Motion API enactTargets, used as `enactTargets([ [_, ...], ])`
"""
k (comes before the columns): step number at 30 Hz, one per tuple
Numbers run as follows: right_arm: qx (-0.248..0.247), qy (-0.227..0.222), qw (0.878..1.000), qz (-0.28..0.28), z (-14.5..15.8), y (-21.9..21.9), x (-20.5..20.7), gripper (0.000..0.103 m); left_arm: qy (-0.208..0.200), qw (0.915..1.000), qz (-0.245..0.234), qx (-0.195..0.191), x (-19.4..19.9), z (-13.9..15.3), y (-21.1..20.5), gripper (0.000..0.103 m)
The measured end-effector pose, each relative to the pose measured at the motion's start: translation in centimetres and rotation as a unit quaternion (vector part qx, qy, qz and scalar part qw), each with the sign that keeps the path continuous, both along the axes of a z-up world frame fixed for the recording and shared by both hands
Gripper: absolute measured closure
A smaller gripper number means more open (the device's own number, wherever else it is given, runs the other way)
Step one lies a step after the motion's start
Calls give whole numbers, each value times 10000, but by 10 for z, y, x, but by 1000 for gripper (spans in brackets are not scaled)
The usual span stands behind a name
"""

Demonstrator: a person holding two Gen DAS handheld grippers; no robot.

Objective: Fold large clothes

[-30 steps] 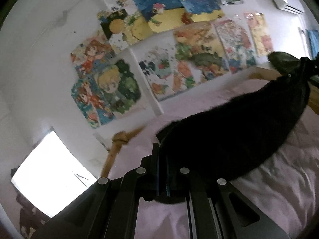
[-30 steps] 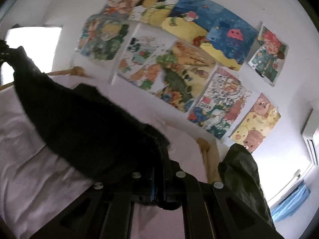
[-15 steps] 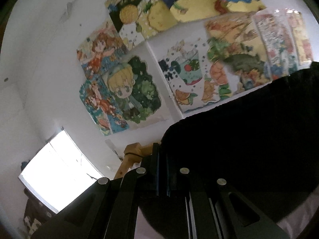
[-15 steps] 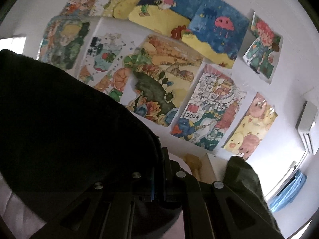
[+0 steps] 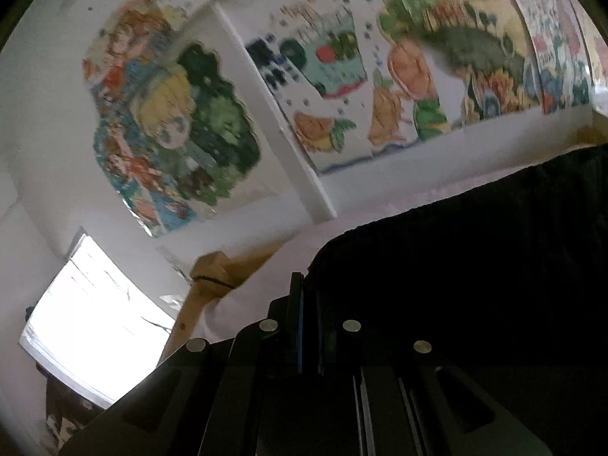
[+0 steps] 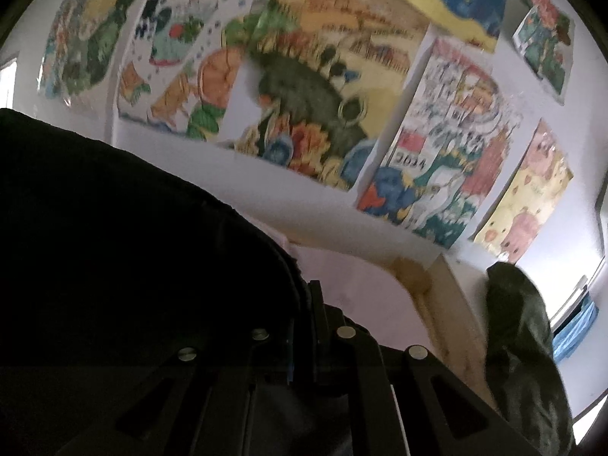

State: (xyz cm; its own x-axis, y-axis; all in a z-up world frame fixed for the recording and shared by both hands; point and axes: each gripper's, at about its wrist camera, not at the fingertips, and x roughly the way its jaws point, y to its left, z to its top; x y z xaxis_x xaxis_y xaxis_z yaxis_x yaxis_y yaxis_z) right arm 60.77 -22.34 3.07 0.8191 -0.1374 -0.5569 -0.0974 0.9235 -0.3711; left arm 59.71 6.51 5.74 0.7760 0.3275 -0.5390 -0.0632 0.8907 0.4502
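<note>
A large black garment (image 5: 475, 266) fills the lower right of the left wrist view, and it fills the lower left of the right wrist view (image 6: 133, 247). My left gripper (image 5: 308, 288) is shut on the garment's left edge. My right gripper (image 6: 304, 296) is shut on its right edge. The cloth hangs stretched between the two grippers, raised above a bed with a pale pink sheet (image 6: 353, 285). The garment hides most of the bed.
A white wall with several colourful posters (image 5: 334, 76) faces both cameras. A wooden bedpost (image 5: 212, 277) stands at the left, beside a bright window (image 5: 95, 323). A dark green garment (image 6: 524, 353) hangs over the wooden bed frame (image 6: 437, 296) at the right.
Both grippers lifted the black garment off the bed and carried it towards the poster wall. The cloth now covers most of the pink sheet in both views.
</note>
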Motion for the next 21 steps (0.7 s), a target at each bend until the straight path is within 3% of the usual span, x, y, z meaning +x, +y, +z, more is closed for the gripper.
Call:
enactTargets([
  [7, 8, 265, 9996, -32, -40, 4, 25, 96, 372, 9992, 0, -176, 28, -41, 10, 98],
  [12, 123, 233, 9996, 42, -57, 5, 33, 93, 352, 9965, -118, -747, 30, -57, 23, 94],
  [14, 233, 226, 9994, 74, -57, 2, 33, 92, 241, 9934, -259, -1089, 25, -54, 30, 82],
  [15, 301, 221, 9993, 93, -56, 1, 33, 92, 149, 9919, -333, -1213, 21, -50, 33, 63],
  [16, 373, 210, 9990, 122, -54, -1, 32, 90, 25, 9920, -302, -1226, 17, -46, 34, 34],
  [17, 433, 170, 9988, 146, -52, -3, 30, 86, -142, 9922, -232, -1218, 13, -41, 36, 23],
  [18, 492, 81, 9986, 161, -49, -5, 27, 72, -349, 9912, -216, -1259, 7, -35, 38, 15],
  [19, 551, -11, 9983, 174, -45, -6, 24, 53, -450, 9899, -238, -1326, 2, -30, 39, 14],
  [21, 738, -272, 9967, 221, -33, -9, 13, 31, -567, 9872, -222, -1474, -6, -20, 41, 14],
])
